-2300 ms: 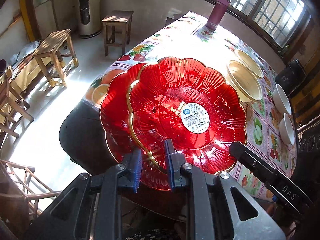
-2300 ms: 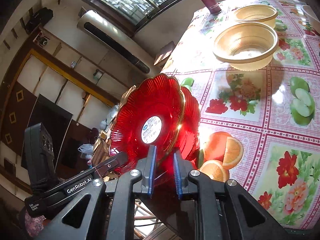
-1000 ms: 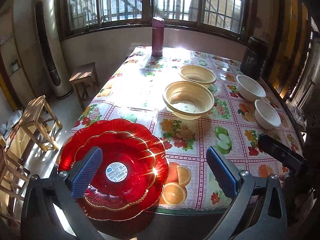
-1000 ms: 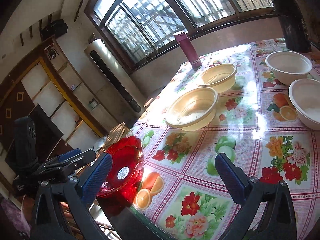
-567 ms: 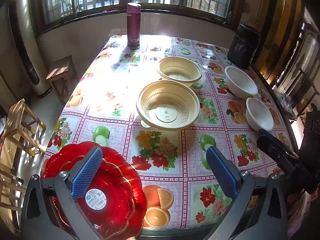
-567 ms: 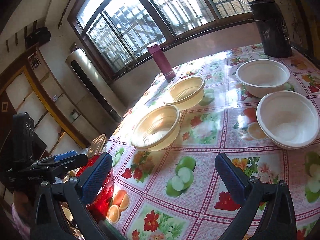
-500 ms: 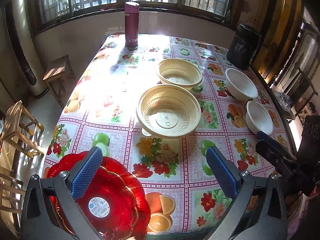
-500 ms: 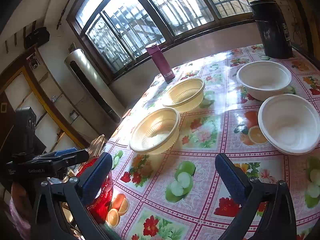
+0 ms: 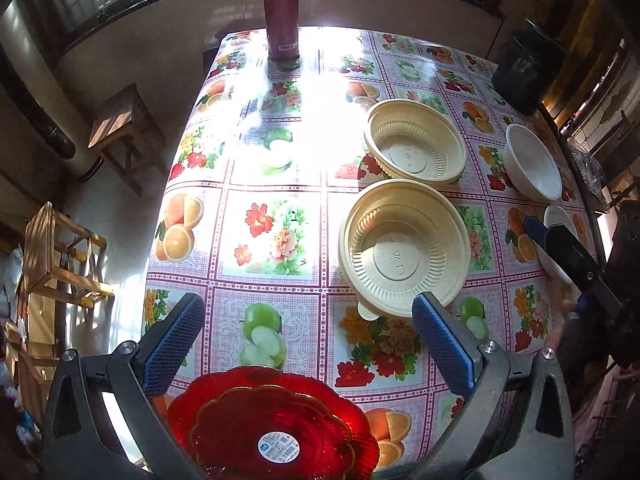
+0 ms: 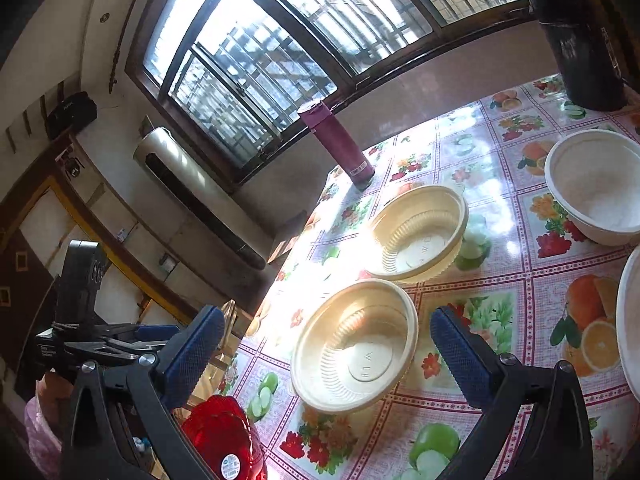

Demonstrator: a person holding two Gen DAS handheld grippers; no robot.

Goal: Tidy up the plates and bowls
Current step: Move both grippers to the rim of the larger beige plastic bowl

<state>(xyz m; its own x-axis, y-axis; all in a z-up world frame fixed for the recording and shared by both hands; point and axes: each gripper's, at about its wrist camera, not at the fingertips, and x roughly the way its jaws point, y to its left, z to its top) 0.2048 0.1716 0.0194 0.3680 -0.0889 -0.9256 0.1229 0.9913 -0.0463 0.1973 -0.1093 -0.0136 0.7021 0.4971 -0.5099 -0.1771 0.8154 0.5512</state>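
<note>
Nearest the left gripper point(image 9: 308, 332), whose jaws stood wide apart and empty, two red scalloped plates point(image 9: 272, 428) lay nested, the smaller on the larger, at the near-left corner of the table point(image 9: 276, 208), partly over its edge. Stacked that way they looked like the finished part of the sorting, kept clear of the bowls. They lay flat, faces up, a round label showing at the centre; being round they had no long axis to speak of. The right gripper point(image 10: 324, 344) was likewise spread open, holding nothing, and seemed aimed at the near yellow bowl point(image 10: 354, 346), which sat upright, mouth up, just beyond the plates. A second yellow bowl point(image 9: 414, 148) stood close behind it, not quite touching, so nesting the pair was probably the next step. Two white bowls point(image 9: 532, 162) sat along the right edge, also upright. Farthest off, a maroon flask point(image 9: 280, 8) stood by the window.
</note>
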